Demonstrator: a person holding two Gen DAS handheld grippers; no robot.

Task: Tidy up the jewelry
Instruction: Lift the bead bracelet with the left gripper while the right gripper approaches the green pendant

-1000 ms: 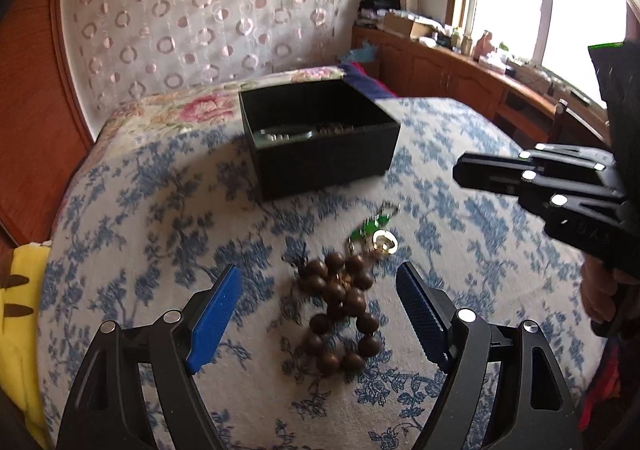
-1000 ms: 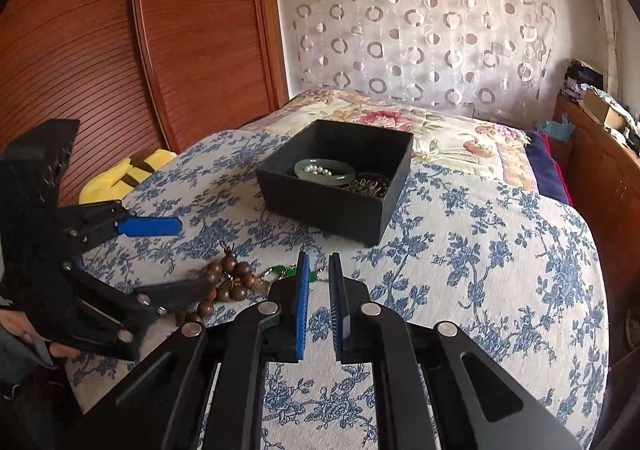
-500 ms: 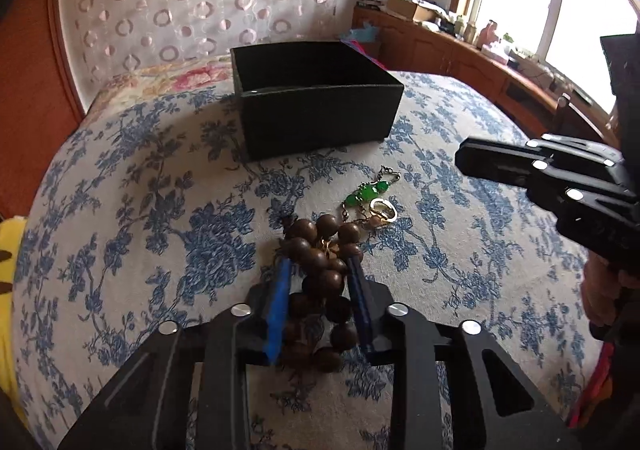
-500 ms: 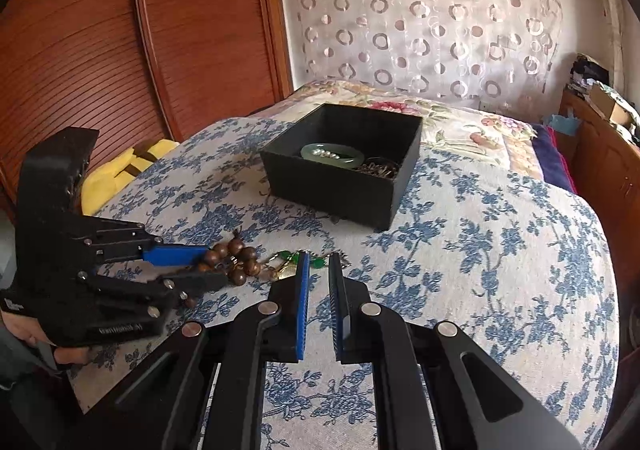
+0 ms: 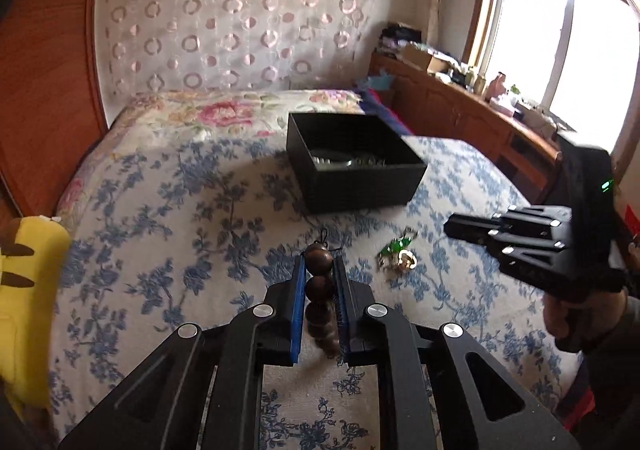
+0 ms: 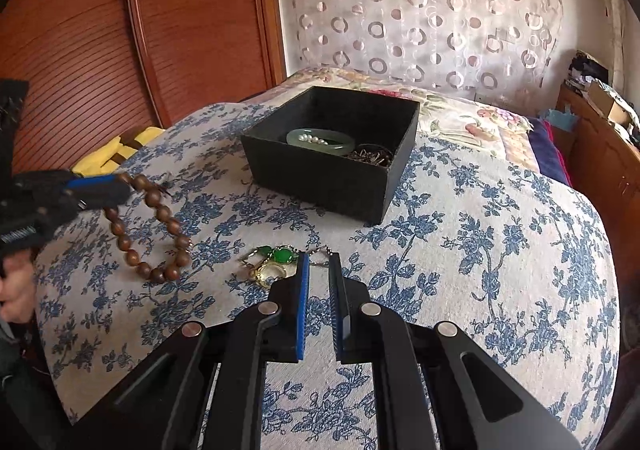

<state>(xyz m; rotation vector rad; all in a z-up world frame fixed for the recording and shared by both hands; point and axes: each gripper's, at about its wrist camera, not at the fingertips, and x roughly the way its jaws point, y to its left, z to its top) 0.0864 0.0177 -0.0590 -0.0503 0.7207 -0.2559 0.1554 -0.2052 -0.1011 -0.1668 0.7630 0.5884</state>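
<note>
My left gripper [image 5: 319,264] is shut on a brown wooden bead bracelet [image 5: 320,282] and holds it above the bed; in the right wrist view the bracelet [image 6: 160,234] hangs from that gripper [image 6: 116,186] at the left. A green and gold jewelry piece [image 6: 272,262] lies on the blue floral bedspread, just left of my right gripper [image 6: 319,262], which is nearly shut and empty. It also shows in the left wrist view [image 5: 398,252]. The black box [image 6: 332,158] holds a jade bangle [image 6: 320,140], pearls and dark metal pieces.
A yellow plush toy [image 5: 24,290] lies at the bed's left edge. A wooden headboard panel [image 6: 120,30] and a curtain [image 6: 420,10] stand behind the bed. A wooden cabinet [image 5: 460,118] with clutter runs under the window at the right.
My left gripper closed on the bead bracelet and lifted it off the bedspread. My right gripper moved forward, close to the green and gold piece.
</note>
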